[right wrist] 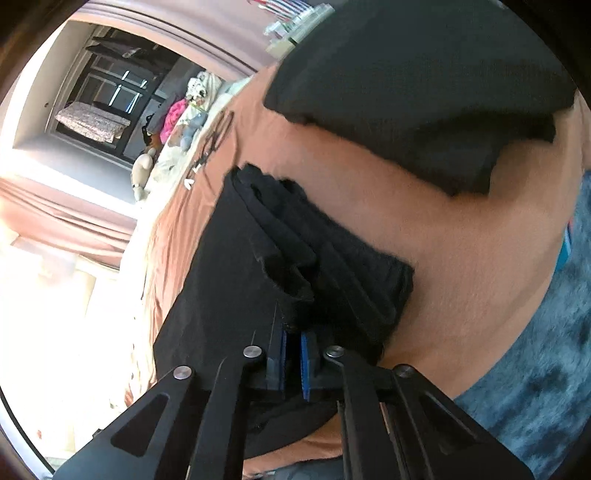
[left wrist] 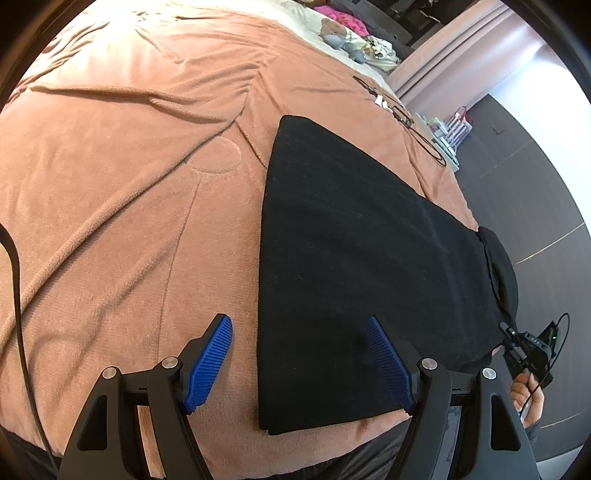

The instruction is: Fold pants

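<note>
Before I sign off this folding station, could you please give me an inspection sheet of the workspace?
Surface: salmon plush blanket, creased.
Job's things: black fabric pants, laid flat; one end bunched.
Clutter: second dark folded garment; stuffed toys.
Grippers: left gripper open over the pants' edge; right gripper shut on the pants.
Cables: black cable at the blanket's edge.
Surroundings: pink curtain, grey floor.

Black pants [left wrist: 354, 236] flat on peach blanket [left wrist: 129, 177], wide-spread left gripper [left wrist: 299, 325] above hem
</note>
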